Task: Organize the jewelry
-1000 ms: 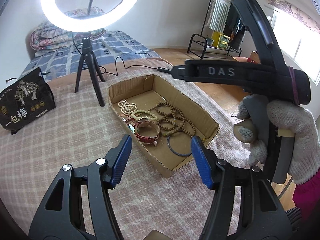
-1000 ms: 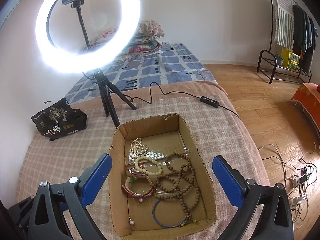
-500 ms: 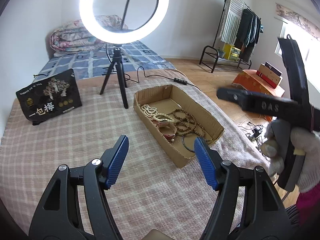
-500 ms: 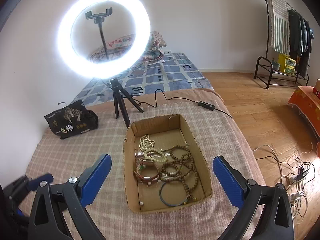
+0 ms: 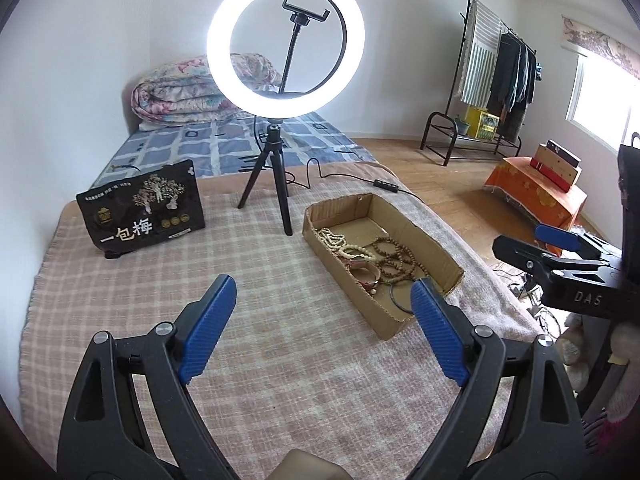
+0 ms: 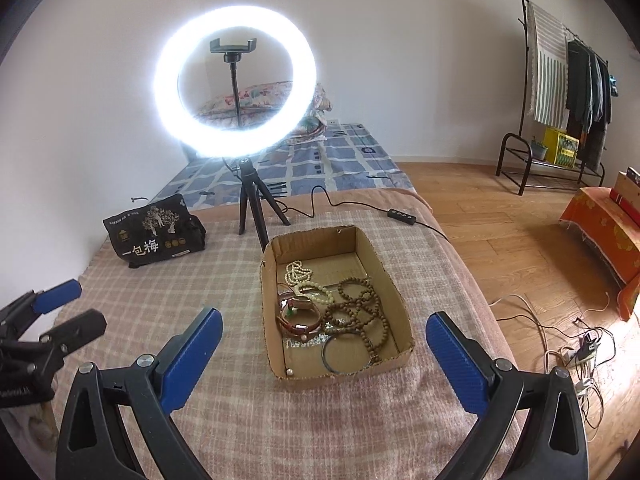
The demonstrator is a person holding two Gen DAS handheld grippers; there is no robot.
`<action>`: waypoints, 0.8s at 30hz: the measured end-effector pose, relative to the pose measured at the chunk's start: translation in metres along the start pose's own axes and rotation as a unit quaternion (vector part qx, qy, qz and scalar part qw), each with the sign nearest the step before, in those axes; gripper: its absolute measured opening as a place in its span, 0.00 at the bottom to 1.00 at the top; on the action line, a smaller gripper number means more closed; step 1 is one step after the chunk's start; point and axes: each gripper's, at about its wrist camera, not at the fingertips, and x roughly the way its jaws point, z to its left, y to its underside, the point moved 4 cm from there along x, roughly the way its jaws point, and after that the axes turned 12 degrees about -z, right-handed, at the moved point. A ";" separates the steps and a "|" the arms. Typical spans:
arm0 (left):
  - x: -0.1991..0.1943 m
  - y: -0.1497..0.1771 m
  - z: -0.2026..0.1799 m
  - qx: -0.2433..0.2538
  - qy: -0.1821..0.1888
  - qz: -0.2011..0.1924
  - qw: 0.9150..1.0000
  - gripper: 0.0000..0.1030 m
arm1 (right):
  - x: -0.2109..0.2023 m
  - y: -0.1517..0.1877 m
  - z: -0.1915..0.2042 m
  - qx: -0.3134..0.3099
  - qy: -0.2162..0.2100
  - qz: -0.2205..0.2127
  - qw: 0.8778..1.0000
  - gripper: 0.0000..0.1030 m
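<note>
Jewelry (image 5: 374,254) lies heaped in a shallow cardboard box (image 5: 436,246) on the checked blanket (image 5: 132,300), as the left wrist view shows it: pale beads toward the far end, brown bead strings in the middle, a reddish bangle and a dark ring at the near end. The left gripper (image 5: 322,332) hangs above bare blanket, near the box but not over it. Its jaws have just been opening and stand wide, with nothing between them. At the right edge the right gripper (image 5: 560,256) shows from the side, held in a gloved hand (image 5: 624,344). A black snack bag (image 5: 142,208) and a lit ring light (image 5: 285,46) on its tripod stand farther back, apart from the box.

From the right wrist view the box (image 6: 400,300) sits ahead of the right gripper (image 6: 324,354), whose jaws are spread wide and empty. A dark thin bangle (image 6: 344,356) and a small pearl-like bead (image 6: 289,371) lie at the near end of the box. The left gripper (image 6: 76,308) shows at the left edge, clear of everything.

No piece of jewelry is visible on the blanket outside the box, so the gathering looks finished. The pieces are piled and overlapping, not sorted; whether more arranging is wanted I cannot tell.
</note>
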 end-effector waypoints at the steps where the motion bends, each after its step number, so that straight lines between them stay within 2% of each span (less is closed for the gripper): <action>1: -0.002 0.000 0.000 0.004 -0.002 -0.002 1.000 0.88 | -0.003 0.000 0.001 -0.001 0.001 -0.003 1.000 1.00; 5: -0.006 -0.001 0.000 0.010 -0.010 -0.010 1.000 0.90 | -0.012 0.000 0.005 -0.005 0.010 -0.019 1.000 1.00; 8: -0.008 -0.002 -0.001 0.020 -0.021 -0.019 0.999 0.96 | -0.016 0.000 0.009 -0.014 0.023 -0.033 0.999 1.00; 13: -0.011 -0.006 -0.006 0.037 -0.039 -0.031 0.998 1.00 | -0.013 0.002 0.014 -0.023 0.027 -0.034 0.999 1.00; 24: -0.016 -0.011 0.003 0.015 -0.078 -0.043 0.996 1.00 | -0.016 0.003 0.012 -0.013 0.026 -0.035 0.999 1.00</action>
